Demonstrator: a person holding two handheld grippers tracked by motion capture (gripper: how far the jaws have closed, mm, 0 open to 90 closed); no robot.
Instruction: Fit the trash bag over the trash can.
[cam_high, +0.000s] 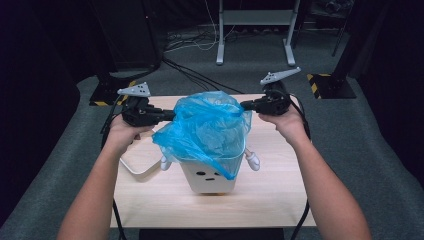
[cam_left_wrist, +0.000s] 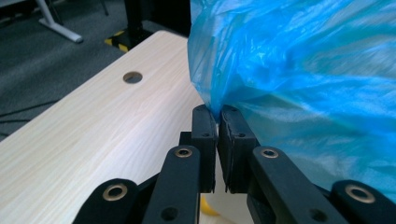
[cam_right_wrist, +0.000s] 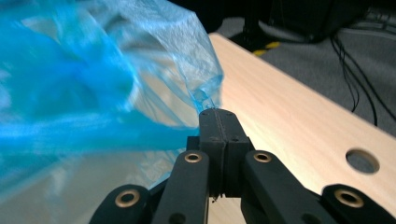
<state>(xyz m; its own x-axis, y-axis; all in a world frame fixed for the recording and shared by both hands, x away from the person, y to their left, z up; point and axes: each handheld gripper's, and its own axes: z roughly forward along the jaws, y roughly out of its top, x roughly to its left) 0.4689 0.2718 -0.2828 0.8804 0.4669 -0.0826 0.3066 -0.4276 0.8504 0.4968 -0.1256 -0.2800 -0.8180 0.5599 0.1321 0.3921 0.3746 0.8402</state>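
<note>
A blue plastic bag (cam_high: 207, 125) is spread over the top of a small white bin (cam_high: 210, 177) with a drawn face and little arms, standing mid-table. My left gripper (cam_high: 172, 115) is shut on the bag's left edge, and in the left gripper view its pads (cam_left_wrist: 205, 128) pinch the blue film (cam_left_wrist: 299, 70). At the right, my right gripper (cam_high: 245, 105) is shut on the bag's opposite edge; the right gripper view shows a twisted corner of the bag (cam_right_wrist: 203, 95) caught between its closed jaws. Both hands hold the bag stretched between them above the bin.
The light wooden table (cam_high: 270, 200) has cable holes (cam_left_wrist: 132, 77) near its far corners. A pale curved strip (cam_high: 132, 170) lies on the table left of the bin. Beyond the table are grey carpet, cables, a white desk frame (cam_high: 255, 35) and dark stands.
</note>
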